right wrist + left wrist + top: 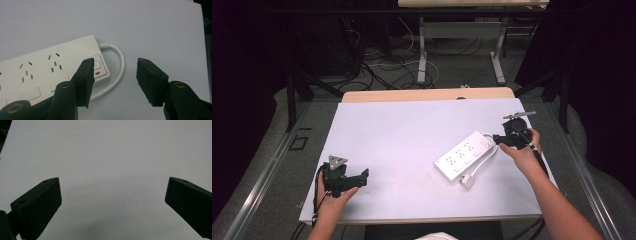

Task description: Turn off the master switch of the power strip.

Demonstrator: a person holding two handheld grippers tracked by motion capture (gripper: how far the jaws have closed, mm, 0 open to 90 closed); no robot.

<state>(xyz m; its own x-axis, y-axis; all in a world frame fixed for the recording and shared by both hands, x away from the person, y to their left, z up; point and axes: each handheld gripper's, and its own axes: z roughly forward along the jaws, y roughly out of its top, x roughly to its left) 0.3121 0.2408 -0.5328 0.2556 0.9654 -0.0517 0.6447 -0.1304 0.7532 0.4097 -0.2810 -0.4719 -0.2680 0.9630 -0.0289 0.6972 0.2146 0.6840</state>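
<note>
Your right gripper [115, 75] is released, jaws apart just over the switch end of the white power strip [464, 154], its cable [119, 65] looping between them. Your left gripper [349, 180] is also released, well apart, over the bare white table [392, 130].

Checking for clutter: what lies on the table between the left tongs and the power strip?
Nothing: in the high view, bare table runs from the left tongs to the power strip.
</note>
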